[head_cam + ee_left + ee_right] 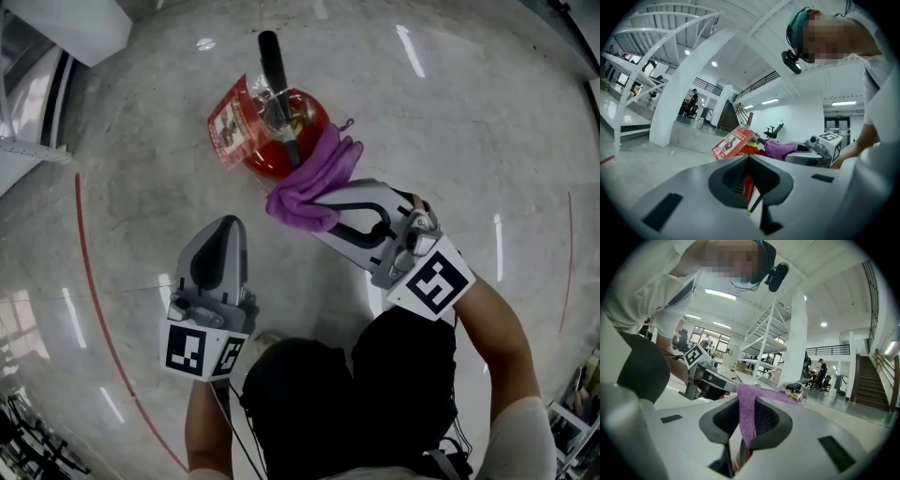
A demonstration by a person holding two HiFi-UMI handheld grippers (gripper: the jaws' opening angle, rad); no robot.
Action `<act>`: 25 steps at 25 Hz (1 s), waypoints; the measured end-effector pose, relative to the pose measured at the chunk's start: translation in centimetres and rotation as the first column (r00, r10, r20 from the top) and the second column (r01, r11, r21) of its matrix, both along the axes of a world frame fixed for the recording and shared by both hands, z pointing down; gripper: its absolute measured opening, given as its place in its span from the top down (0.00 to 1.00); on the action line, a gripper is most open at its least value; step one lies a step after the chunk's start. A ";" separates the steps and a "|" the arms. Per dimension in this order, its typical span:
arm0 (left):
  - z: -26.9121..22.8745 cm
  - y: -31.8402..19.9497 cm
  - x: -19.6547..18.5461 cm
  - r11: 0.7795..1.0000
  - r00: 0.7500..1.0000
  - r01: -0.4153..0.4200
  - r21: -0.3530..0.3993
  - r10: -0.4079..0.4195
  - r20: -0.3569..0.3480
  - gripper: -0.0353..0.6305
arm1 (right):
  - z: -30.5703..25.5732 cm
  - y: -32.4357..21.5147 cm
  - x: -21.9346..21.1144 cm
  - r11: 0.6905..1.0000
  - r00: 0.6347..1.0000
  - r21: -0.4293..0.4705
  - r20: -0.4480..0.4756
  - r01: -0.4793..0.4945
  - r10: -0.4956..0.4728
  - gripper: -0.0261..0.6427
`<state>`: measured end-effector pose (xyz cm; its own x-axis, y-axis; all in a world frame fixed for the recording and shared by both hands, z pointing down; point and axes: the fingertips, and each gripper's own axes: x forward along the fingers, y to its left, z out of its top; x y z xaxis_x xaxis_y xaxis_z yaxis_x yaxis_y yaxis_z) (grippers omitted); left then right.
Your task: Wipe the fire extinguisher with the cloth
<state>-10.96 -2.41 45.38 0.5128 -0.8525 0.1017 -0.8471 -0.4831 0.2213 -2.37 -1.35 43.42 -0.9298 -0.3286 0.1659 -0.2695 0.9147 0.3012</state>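
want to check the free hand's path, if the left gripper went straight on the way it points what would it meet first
Most likely the fire extinguisher: its red body stands right ahead of the shut, empty left gripper, nothing visible between. Depth is hard to judge.

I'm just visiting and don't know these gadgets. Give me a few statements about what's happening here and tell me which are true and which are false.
1. The cloth is purple. True.
2. The left gripper is clamped on the fire extinguisher. False: its jaws are closed on nothing, and it is short of the extinguisher.
3. The right gripper holds the cloth between its jaws. True.
4. The fire extinguisher sits on a table. False: it is on the shiny grey floor.
5. The fire extinguisher is blue. False: its body is red, with a black handle on top.
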 end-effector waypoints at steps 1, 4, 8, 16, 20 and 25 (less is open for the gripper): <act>0.3 0.0 0.3 1.000 1.000 0.001 0.003 -0.001 0.001 0.94 | 0.5 0.3 0.2 1.000 1.000 0.000 0.011 0.000 0.000 0.87; 0.9 0.1 1.1 1.000 1.000 0.005 0.024 -0.005 0.015 0.94 | 2.0 1.0 0.6 1.000 0.999 -0.006 0.040 0.005 -0.005 0.87; 1.8 0.6 2.6 1.000 1.000 -0.021 0.015 0.021 0.007 0.94 | 4.3 1.6 0.8 0.999 0.998 -0.033 0.061 0.021 -0.019 0.87; 3.2 0.6 2.8 1.000 1.000 -0.018 -0.003 0.018 0.018 0.94 | 8.9 1.6 0.6 0.998 0.996 -0.056 0.090 0.021 -0.016 0.87; 3.7 1.1 2.5 1.000 1.000 -0.018 -0.021 0.018 0.004 0.94 | 12.0 1.1 0.2 0.998 0.995 -0.059 0.095 -0.016 0.022 0.87; 3.2 1.3 2.2 1.000 1.000 -0.014 -0.003 0.014 0.020 0.94 | 15.3 0.1 -0.3 0.995 0.992 -0.079 0.105 -0.067 0.075 0.87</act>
<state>-8.75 -1.09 48.62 0.5226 -0.8449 0.1140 -0.8444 -0.4945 0.2058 -2.63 -1.23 58.70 -0.9184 -0.3848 0.0925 -0.3617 0.9110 0.1980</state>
